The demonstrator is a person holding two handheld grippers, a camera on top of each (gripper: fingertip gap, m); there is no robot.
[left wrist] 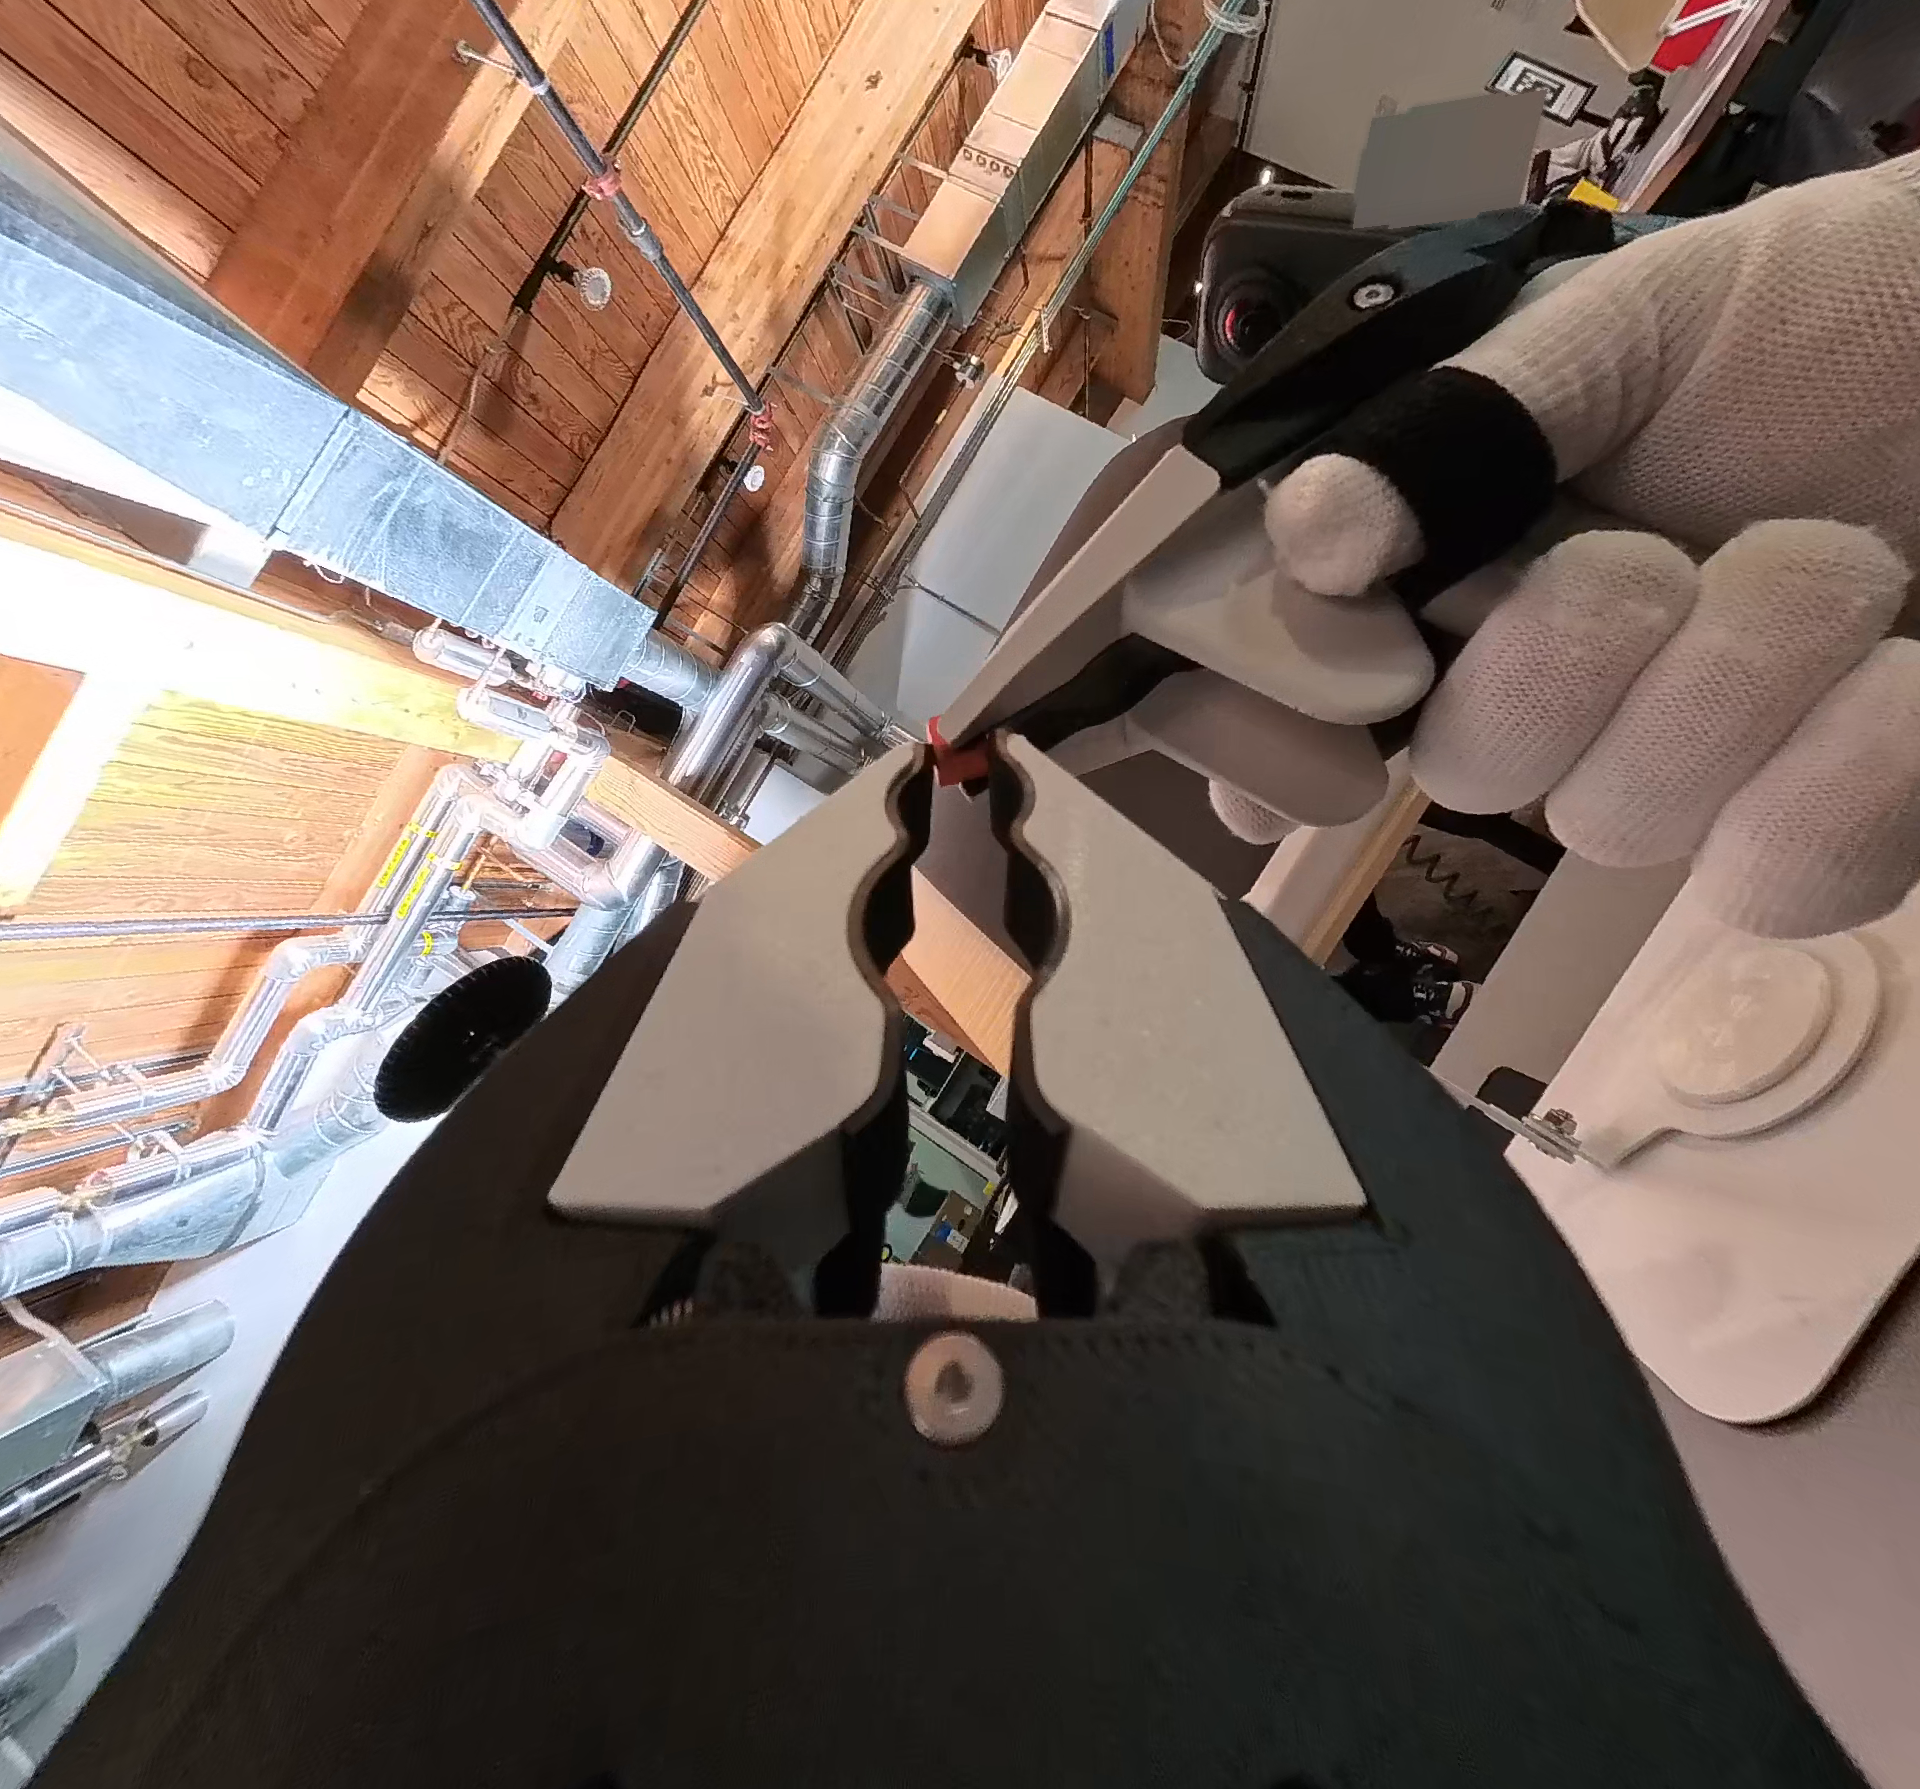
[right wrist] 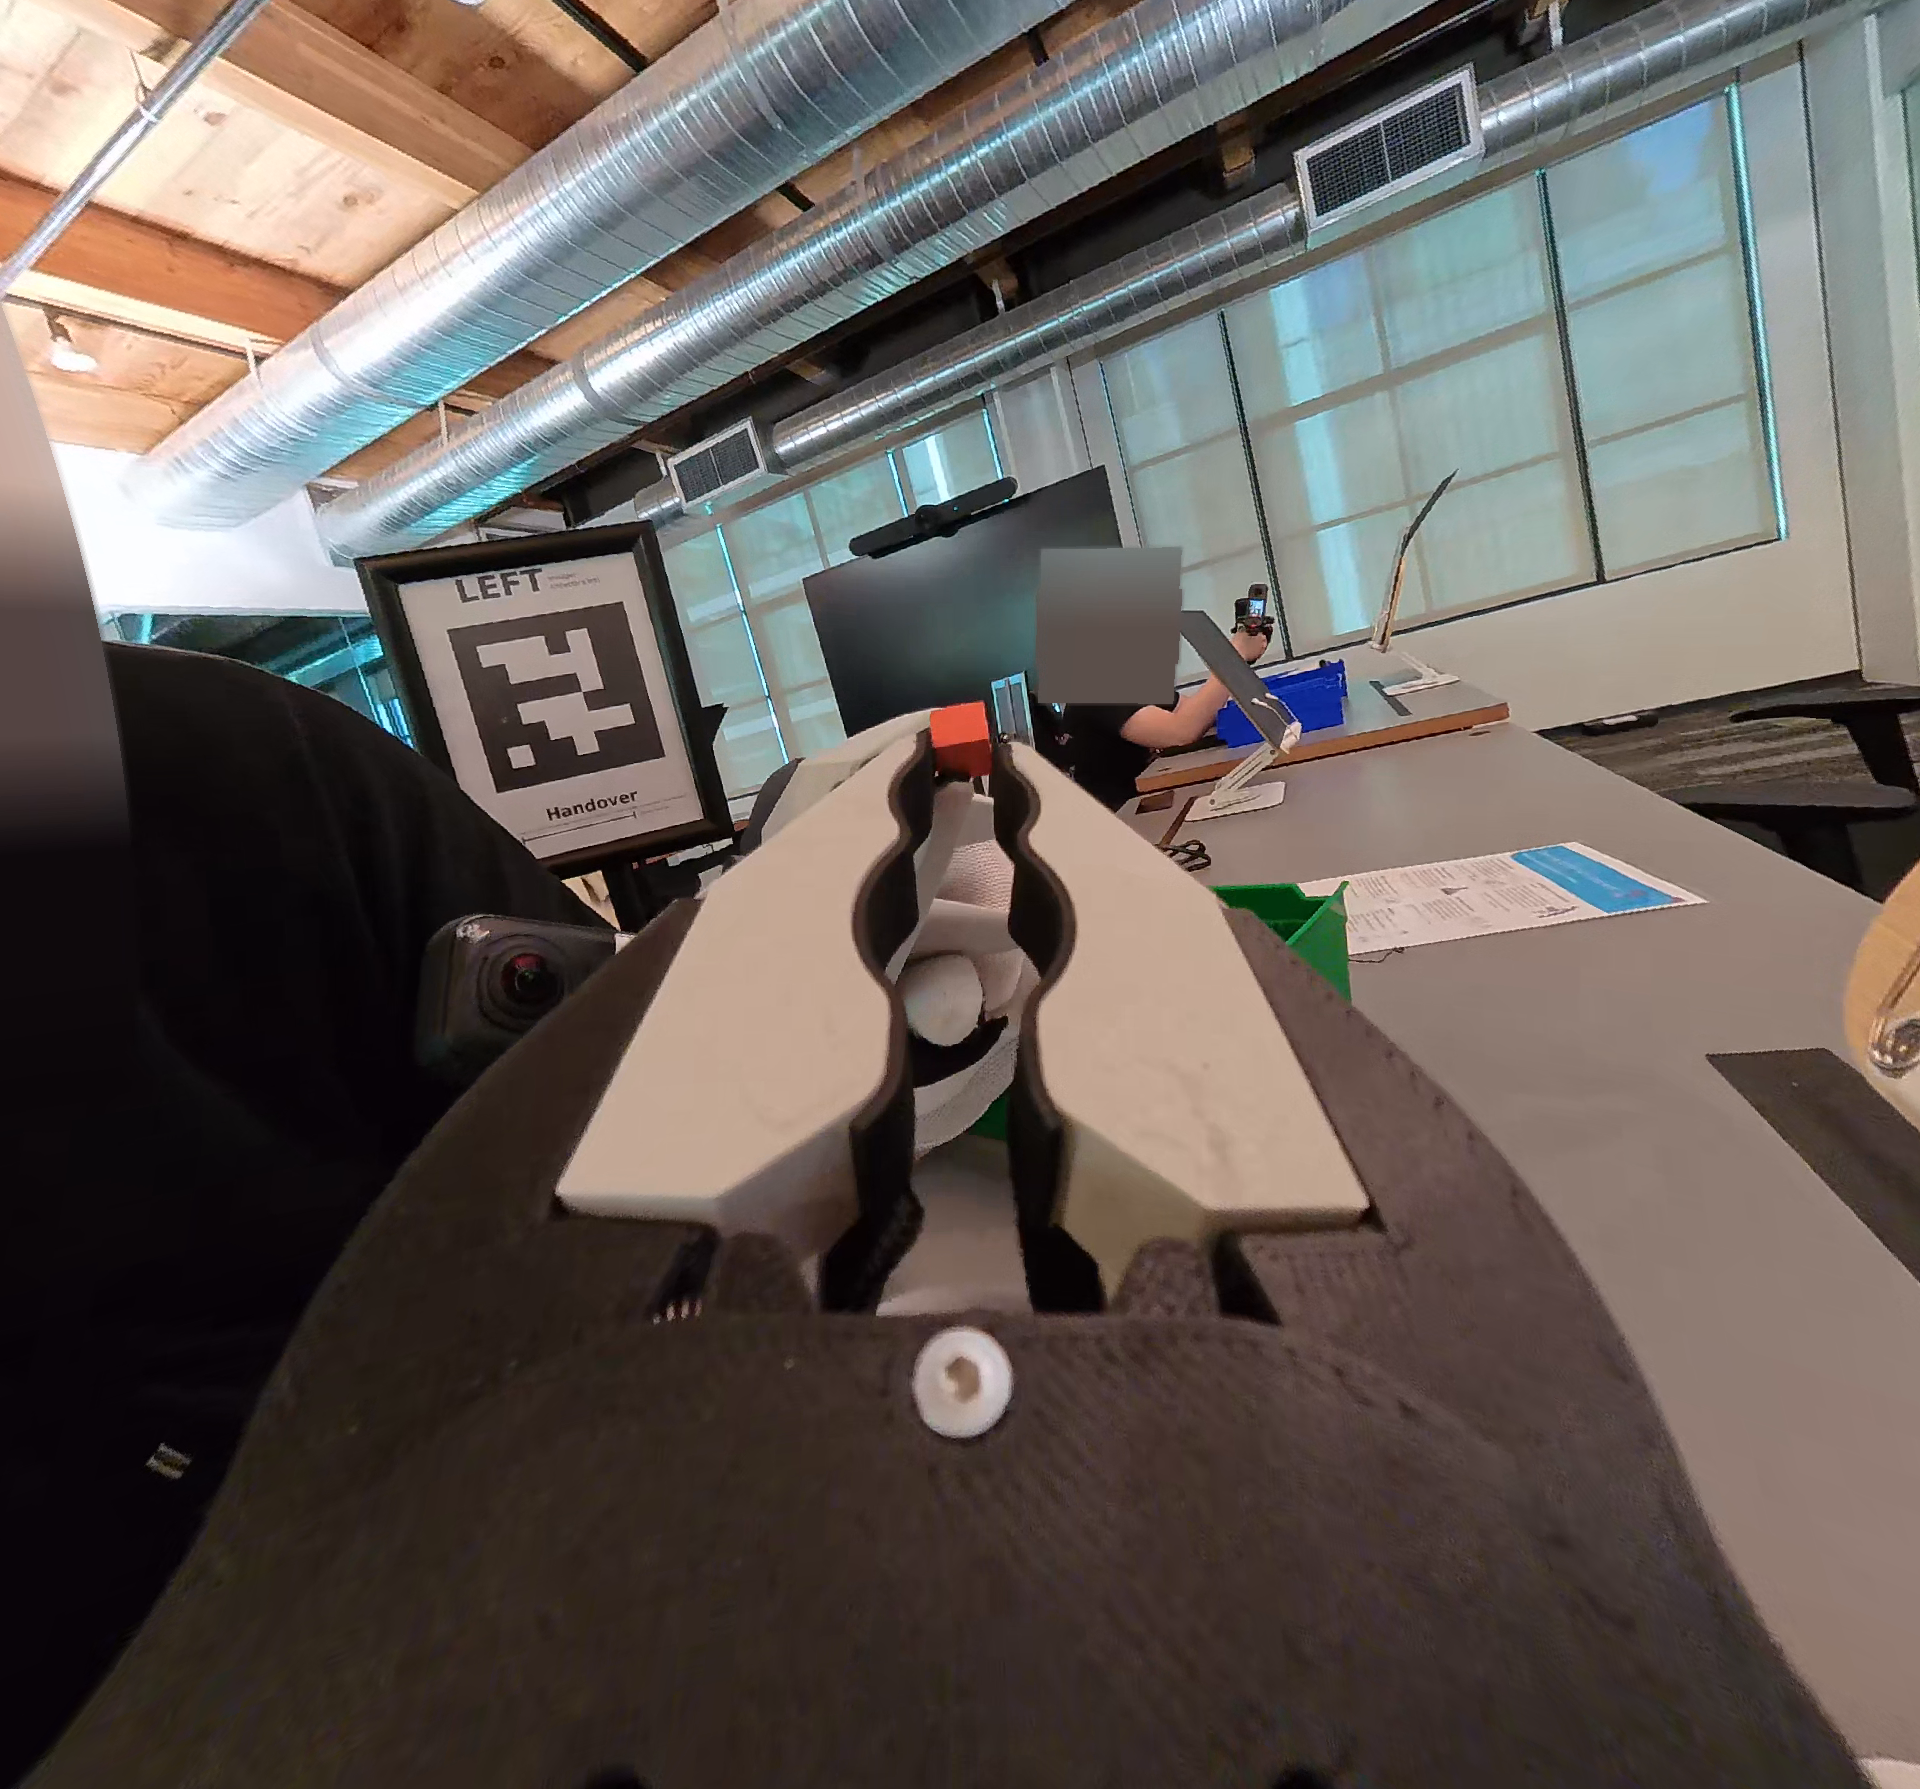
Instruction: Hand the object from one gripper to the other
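Wooden ceiling, silver ducts overhead | small red cube (right wrist: 958, 740) at both tips, mid-air | right gripper (right wrist: 958, 771) clenched on it | left gripper (left wrist: 958, 771) closing around (grip unconfirmed), likely mid-handover.

Bright daylight, sharp centres, fisheye-bent edges, glare at left, slight blur low down.

Timber plank ceiling (right wrist: 260, 108) carrying silver ducts (right wrist: 831, 129); far wall of windows (right wrist: 1455, 430); grey table (right wrist: 1558, 1064) at right.

Cube (right wrist: 958, 740) apparently between both jaws.
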